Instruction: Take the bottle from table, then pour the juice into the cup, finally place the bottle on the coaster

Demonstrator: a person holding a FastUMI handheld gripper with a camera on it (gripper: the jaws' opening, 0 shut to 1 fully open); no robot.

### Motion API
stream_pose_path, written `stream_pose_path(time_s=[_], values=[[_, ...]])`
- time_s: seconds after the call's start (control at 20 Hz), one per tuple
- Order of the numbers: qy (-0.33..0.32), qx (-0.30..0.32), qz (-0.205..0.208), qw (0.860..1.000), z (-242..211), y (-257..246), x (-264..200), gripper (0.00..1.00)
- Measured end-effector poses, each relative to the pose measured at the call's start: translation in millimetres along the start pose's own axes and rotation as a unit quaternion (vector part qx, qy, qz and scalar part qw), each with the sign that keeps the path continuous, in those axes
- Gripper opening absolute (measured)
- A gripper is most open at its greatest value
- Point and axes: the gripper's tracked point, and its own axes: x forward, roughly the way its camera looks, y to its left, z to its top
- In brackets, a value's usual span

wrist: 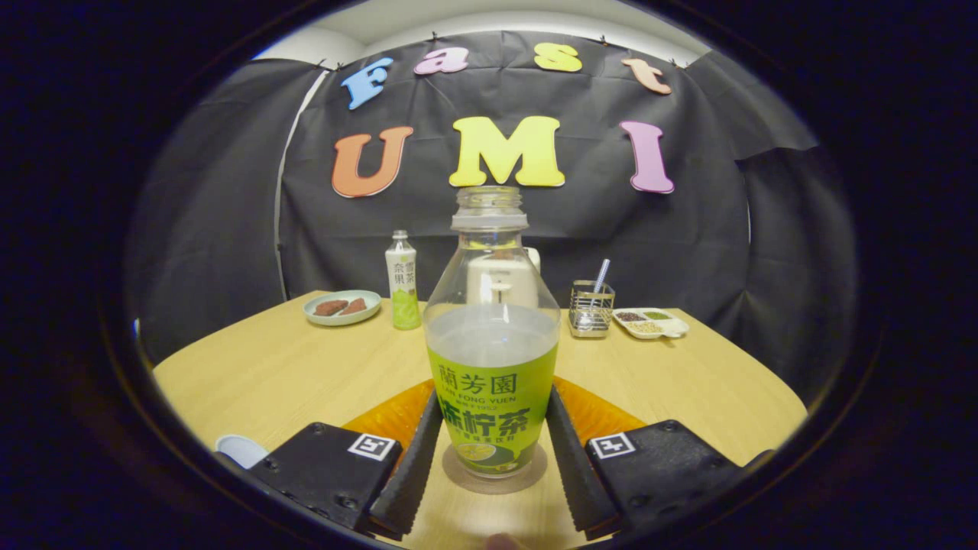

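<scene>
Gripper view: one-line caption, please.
Open gripper flanks uncapped green-labelled clear plastic bottle standing on round brown coaster.

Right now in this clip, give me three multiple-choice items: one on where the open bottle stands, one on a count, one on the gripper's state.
1. Where does the open bottle stand?
A. On the round coaster between the fingers
B. On the plate by the wall
C. Inside the wire holder

2. How many bottles are on the table?
A. One
B. Two
C. Four

3. What are the gripper fingers doing?
A. Pressed tight against each other
B. Flanking the open bottle, one on each side at its label
C. Clamped on the plate

Answers:
1. A: the bottle's base sits on the round coaster, between the fingers.
2. B: the open bottle in front, plus a small capped bottle beyond it beside the plate.
3. B: each finger lies along one side of the label; whether they press or have let go cannot be told.
</scene>
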Motion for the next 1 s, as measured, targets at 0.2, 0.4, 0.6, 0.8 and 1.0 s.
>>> stream_pose_path(time_s=[0.2, 0.4, 0.6, 0.8, 1.0], values=[[0.011, -0.003, 0.004, 1.0, -8, 0, 9, 0.79], [0.012, -0.01, -0.002, 1.0, -11, -1, 13, 0.79], [0.012, -0.011, 0.002, 1.0, -14, -2, 14, 0.8], [0.011, -0.019, 0.002, 1.0, -14, -1, 14, 0.82], [0.013, -0.017, 0.005, 1.0, -14, 2, 12, 0.85]])
